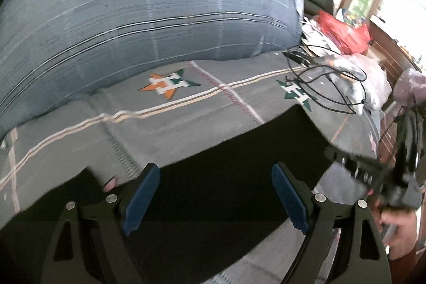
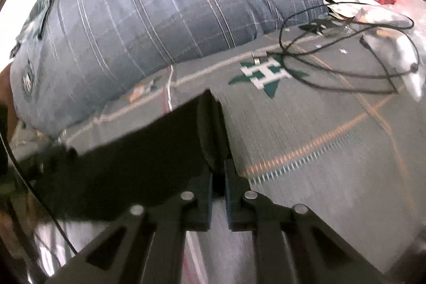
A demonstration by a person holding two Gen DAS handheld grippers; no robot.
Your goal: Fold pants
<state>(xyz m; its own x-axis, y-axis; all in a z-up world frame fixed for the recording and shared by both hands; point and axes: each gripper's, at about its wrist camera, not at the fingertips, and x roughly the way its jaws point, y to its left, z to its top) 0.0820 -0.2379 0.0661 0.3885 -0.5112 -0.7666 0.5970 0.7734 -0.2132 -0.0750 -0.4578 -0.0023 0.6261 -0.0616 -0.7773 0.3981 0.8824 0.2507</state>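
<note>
Mid-fold, by the look of it: black pants [image 1: 213, 172] spread flat on the grey patterned bedsheet [image 1: 186, 108], near the bed's front edge and well short of the big blue plaid pillow [image 1: 149, 12] lying along the far side. Right claw [image 2: 218, 193] pinched tight on a bunched edge of the pants, dark cloth rising between the closed pads and trailing off to the left in that view; corner or hem, hard to say through the blur. Left claw [image 1: 215, 201] wide open, blue pads [image 1: 142, 200] parted with nothing between them, poised just above the dark fabric but not visibly touching it. Off toward the bed's far right corner, a tangle of black cable [image 1: 327, 87] over a heap of grey and white clutter, with a red plastic bag [image 1: 343, 31] behind it, all well apart from the garment. Judged as the carry stage of a fold, one end lifted and the matching edge not yet gripped. Next move likely calls for lowering the open left claw onto the near edge of the pants, closing on a single clean layer rather than sheet and cloth together, then travelling level with the right so the raised edge lands square on the opposite one. Some risk of dragging the sheet along, and of a skewed fold if only one side is carried.
</note>
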